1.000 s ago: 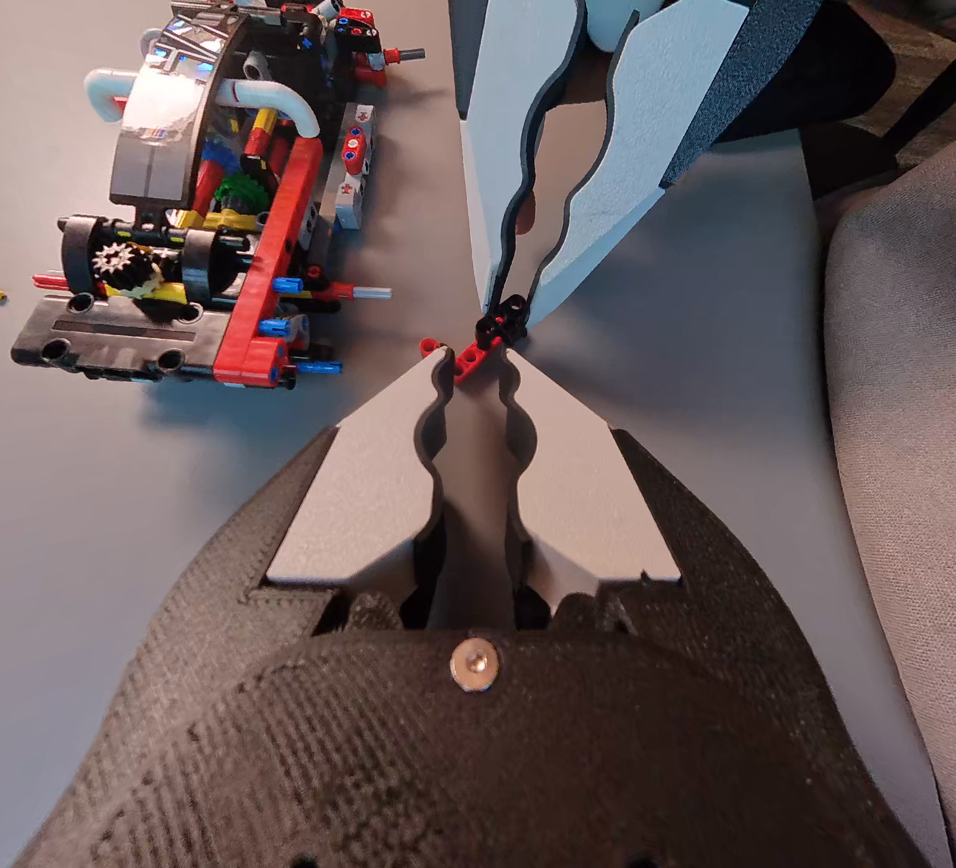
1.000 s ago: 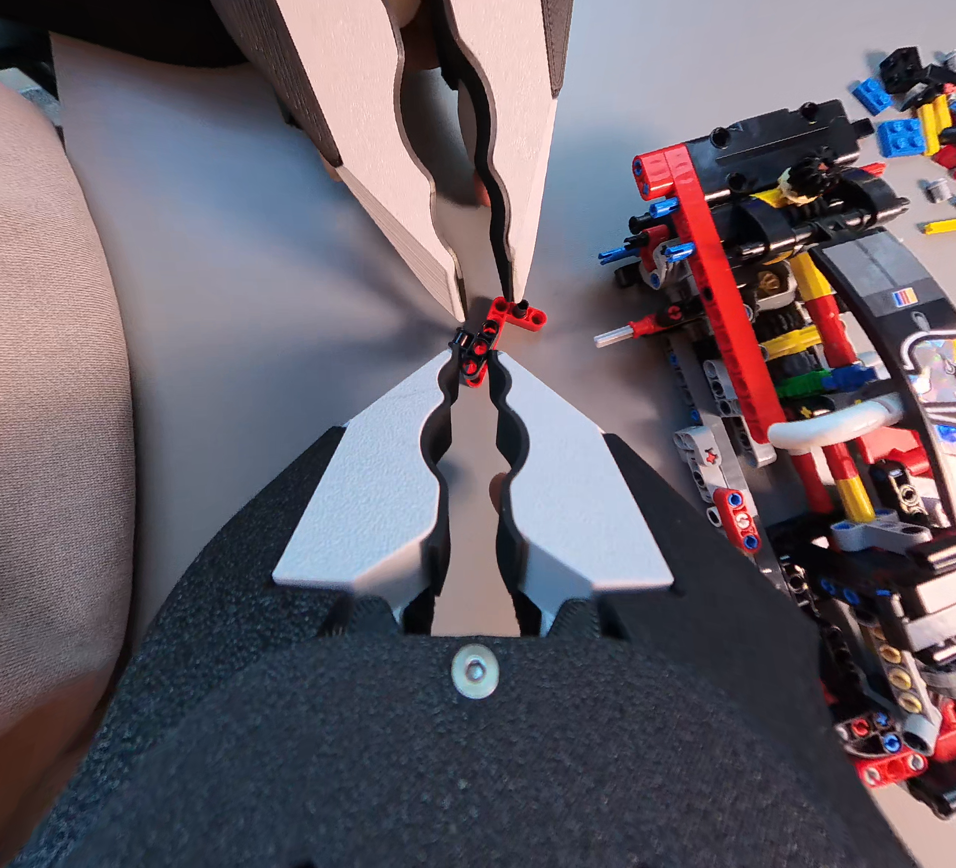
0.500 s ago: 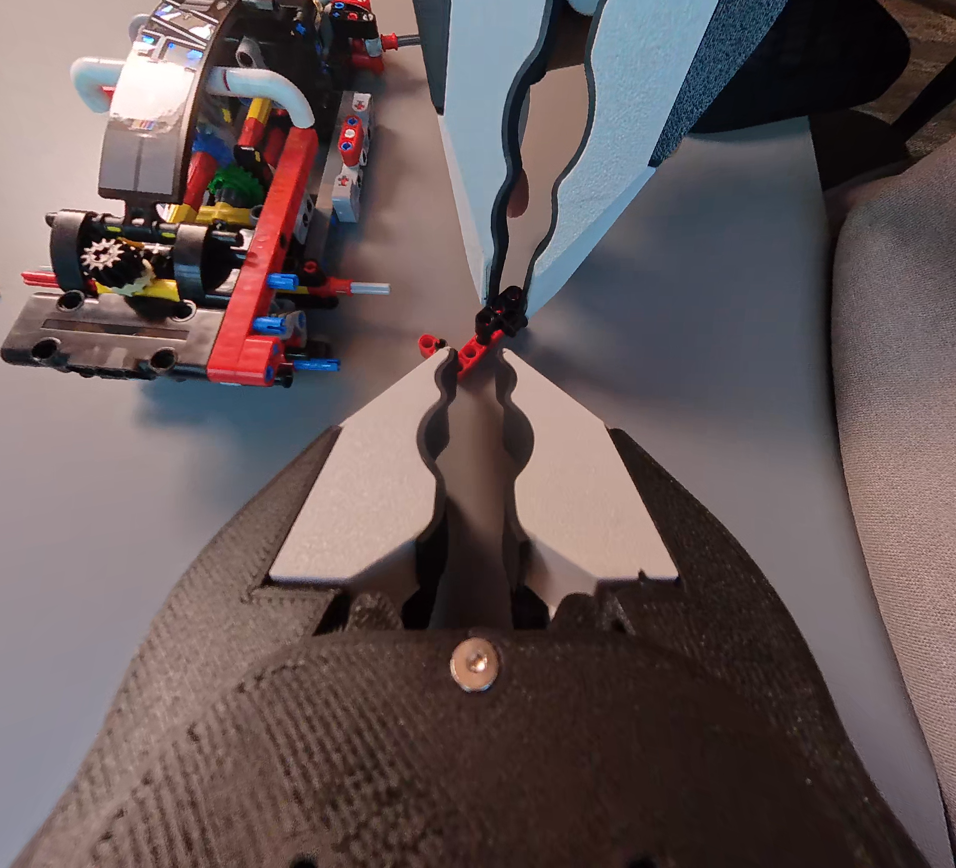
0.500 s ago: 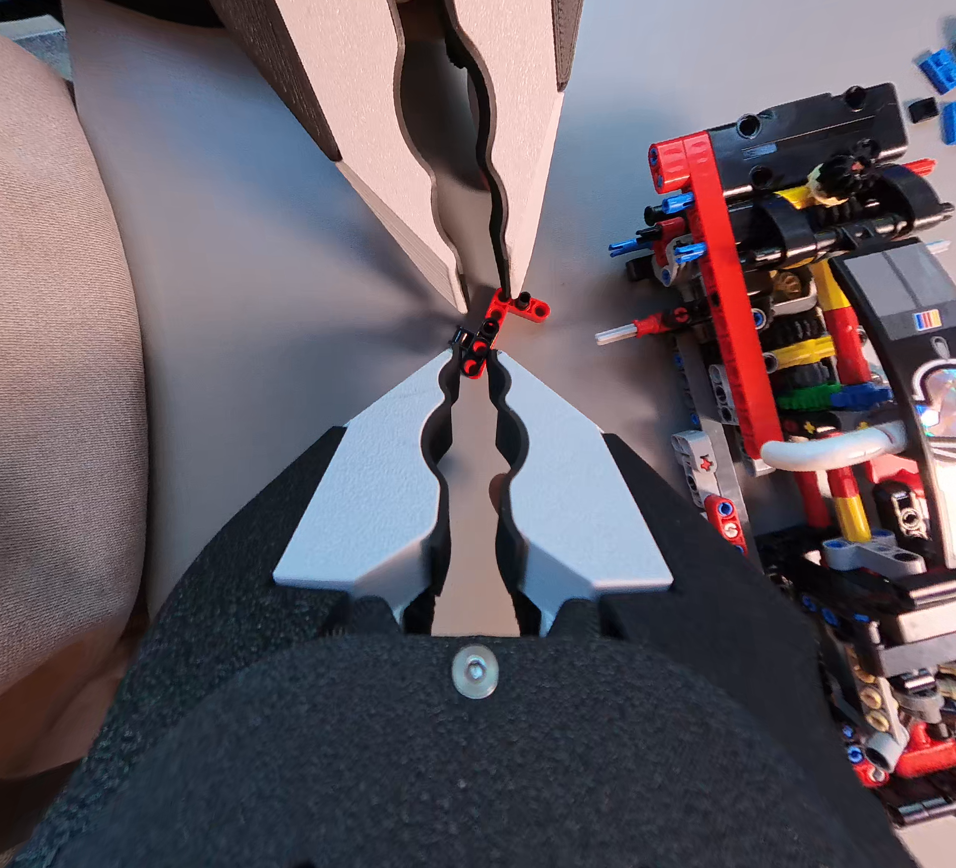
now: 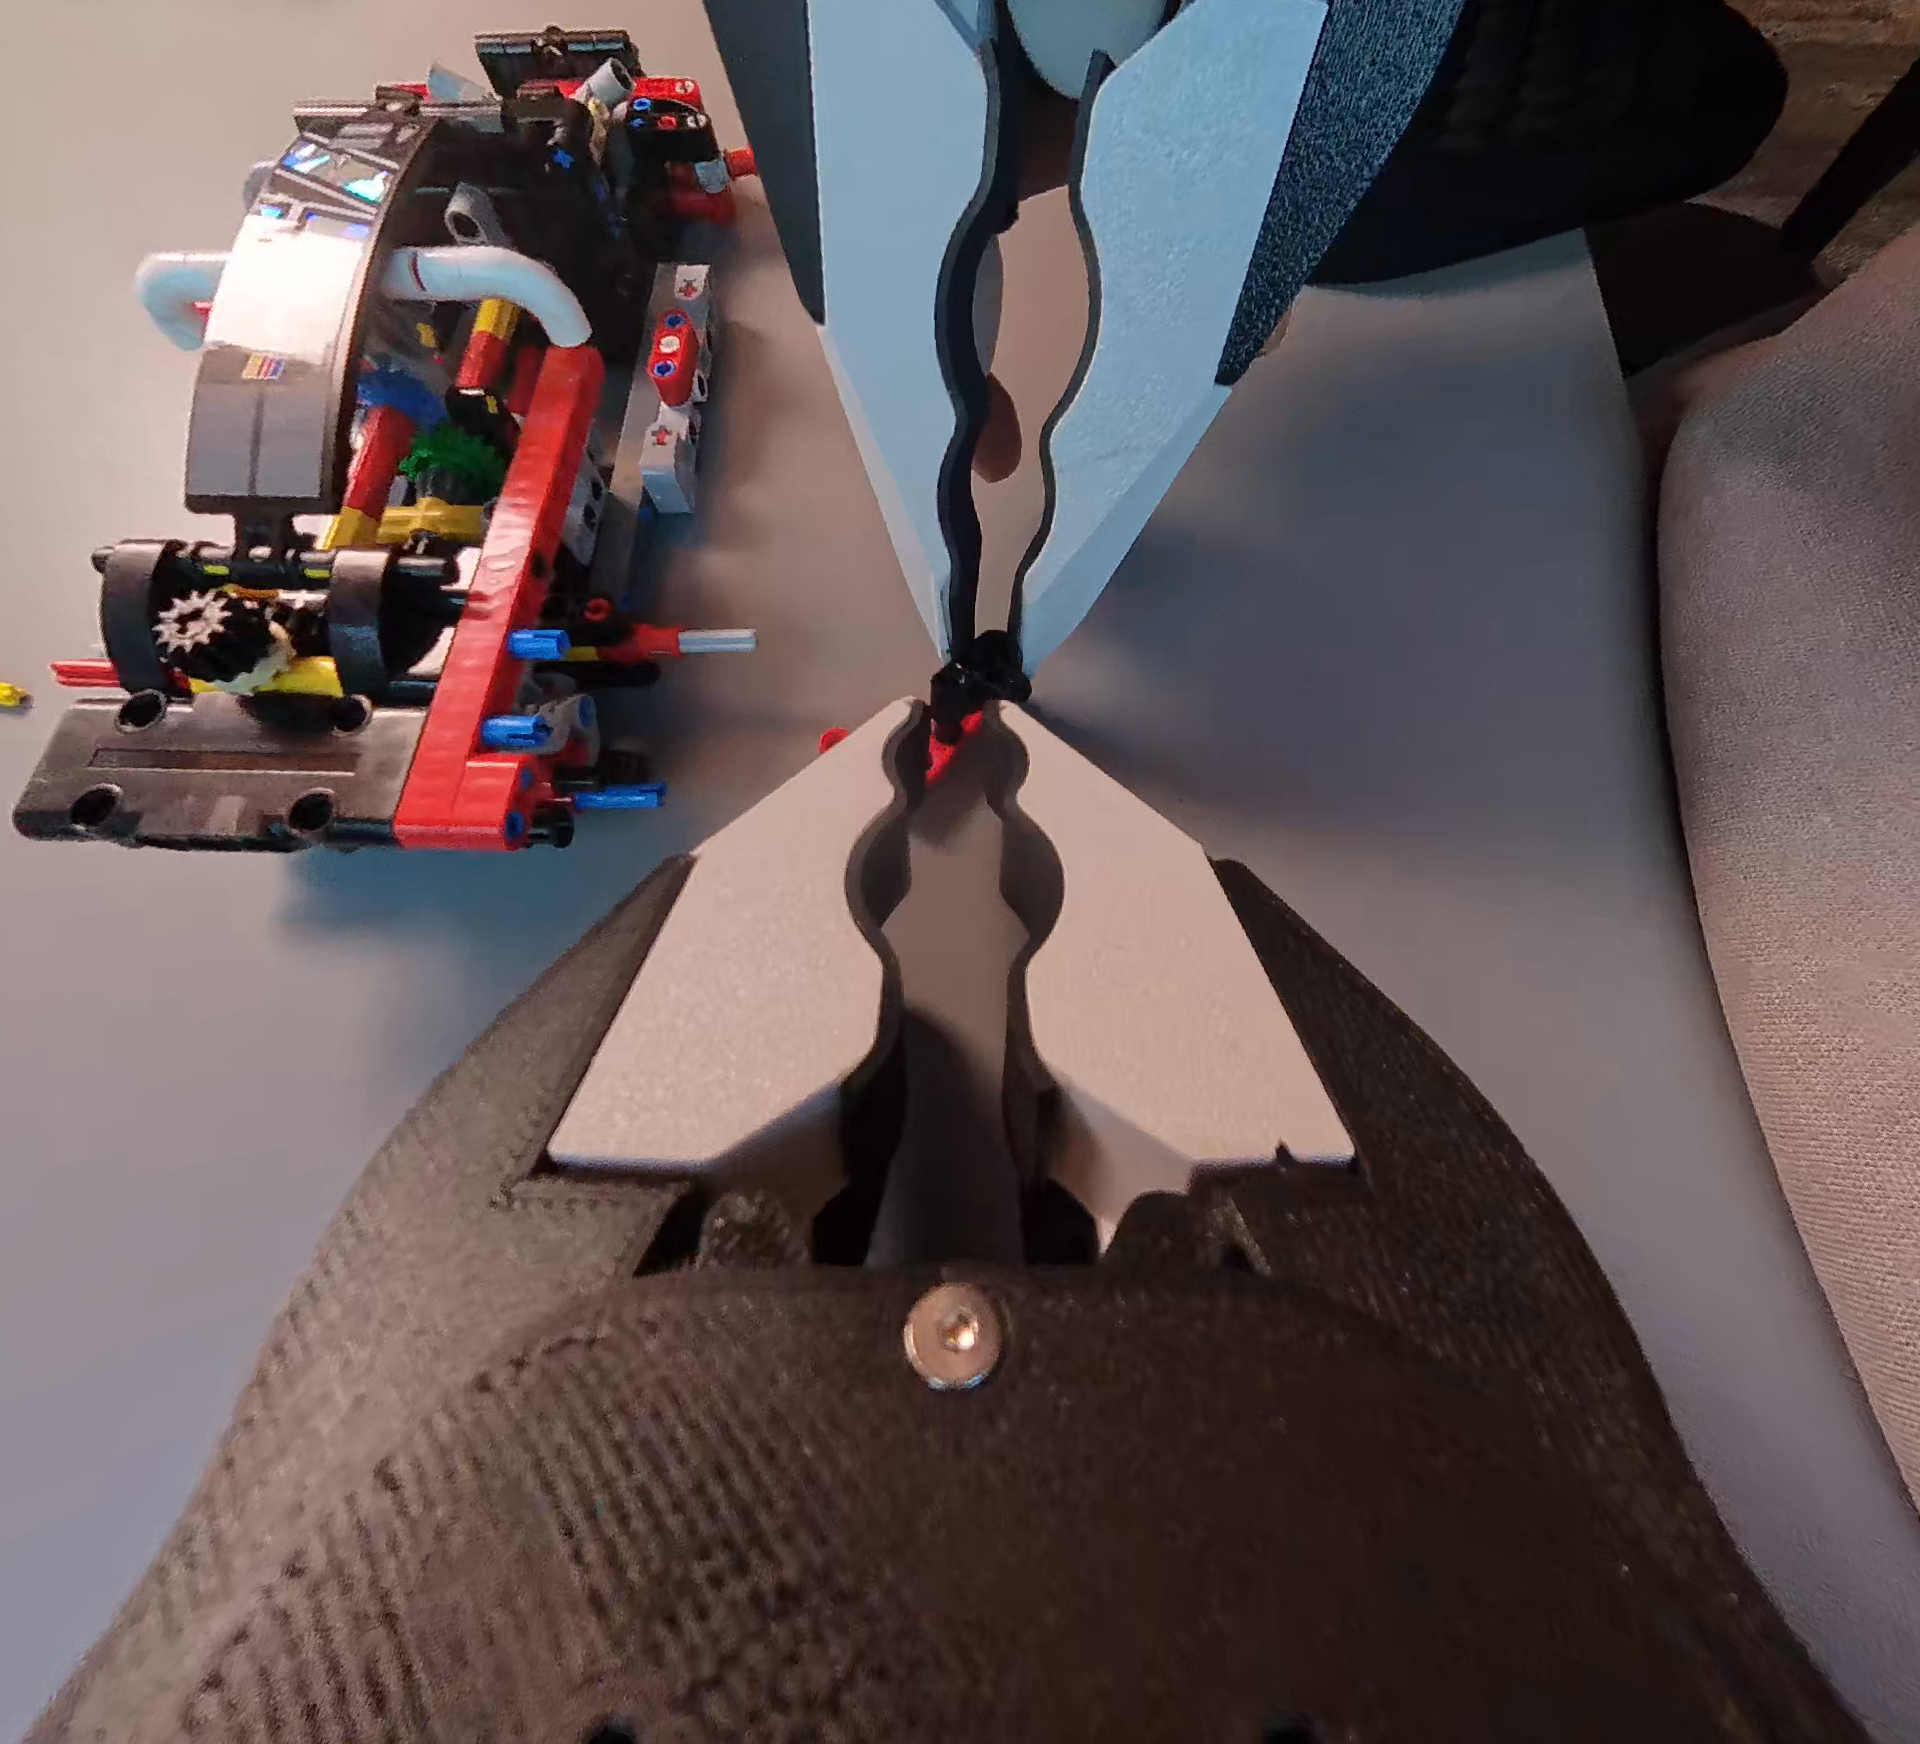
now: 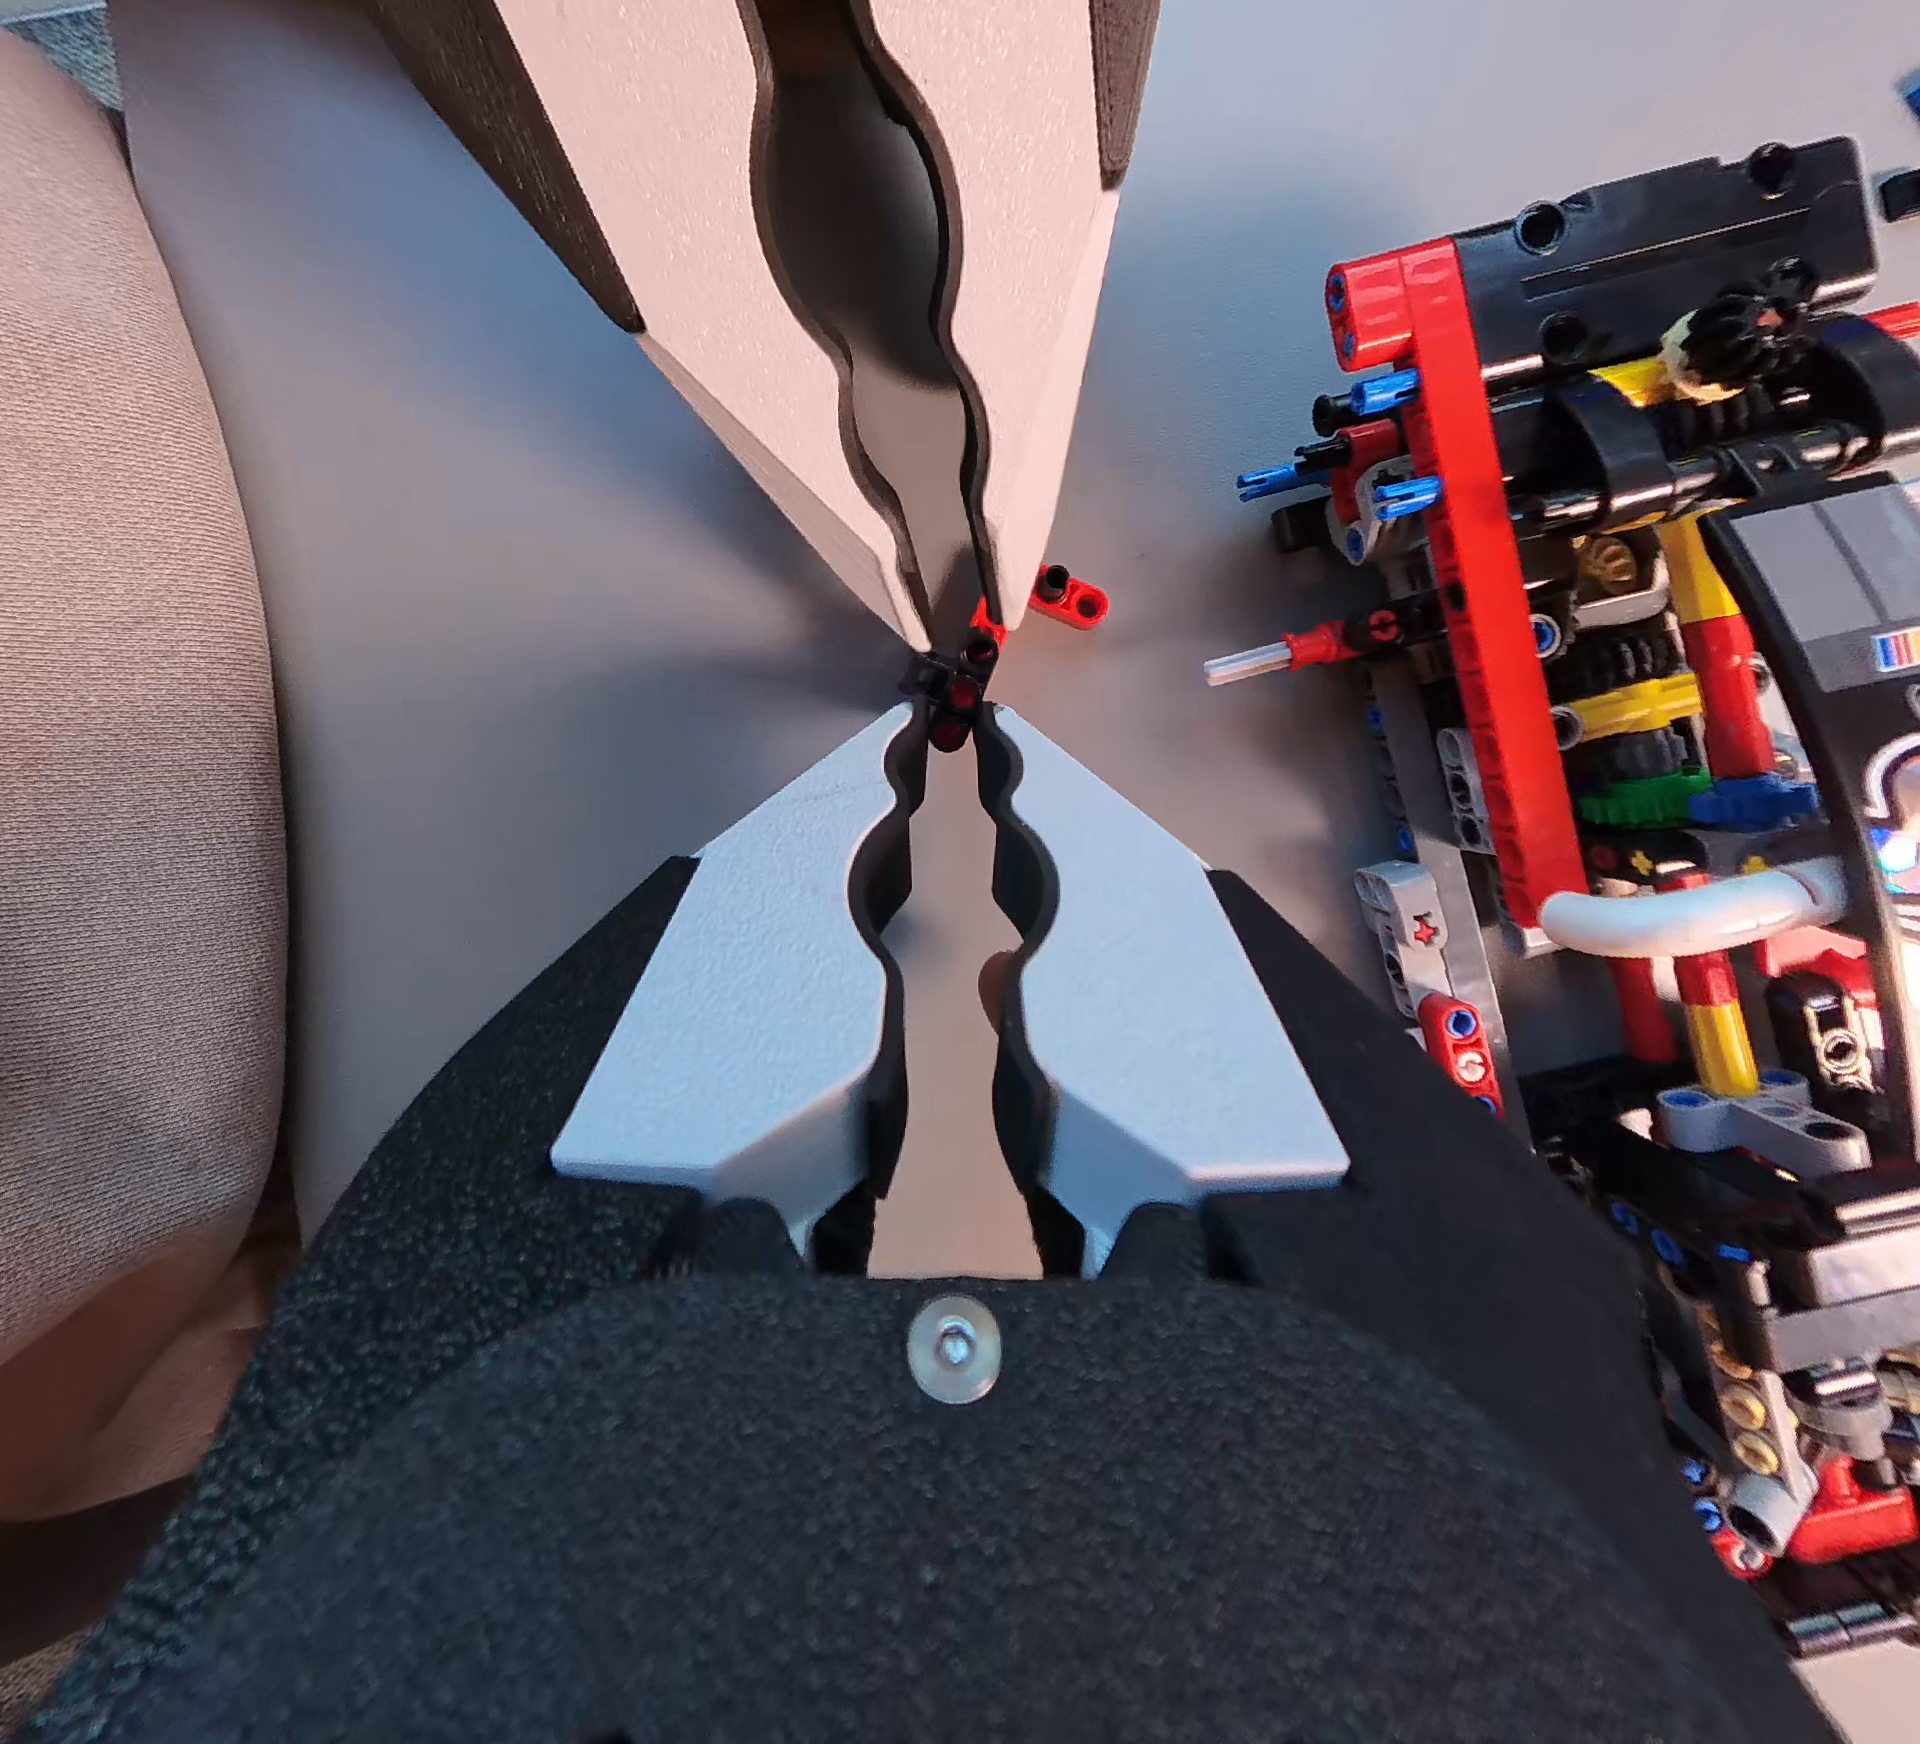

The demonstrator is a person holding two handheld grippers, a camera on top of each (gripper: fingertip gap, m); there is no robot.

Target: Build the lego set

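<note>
My left gripper [image 5: 956, 723] is shut on a small red angled beam [image 5: 948, 749] and holds it just above the grey table. My right gripper [image 6: 951, 718] is shut on a small black connector [image 6: 948, 686] with red pins. The two grippers meet tip to tip, and the black connector [image 5: 977, 671] sits against the end of the red beam [image 6: 1070, 598]. The left gripper [image 6: 951, 614] comes in from the top of the right wrist view, the right gripper [image 5: 982, 655] from the top of the left wrist view. The part-built lego vehicle [image 5: 416, 499] lies beside them.
The vehicle [image 6: 1662, 759], with a long red beam and blue pins sticking out, lies close to the grippers. A grey upholstered seat [image 5: 1787, 759] borders the table edge [image 5: 1621, 551]. A loose blue brick [image 6: 1910, 89] and a small yellow piece [image 5: 8, 695] lie at the frame edges. Left tips and right tips are each some 15 cm from the grey upholstered seat [image 5: 1787, 759]. Seen from the right wrist view [image 6: 175, 776] as well.
The two grippers have closed in on each other, and the black connector now sits tighter against the red beam. Both stay shut on their pieces.
</note>
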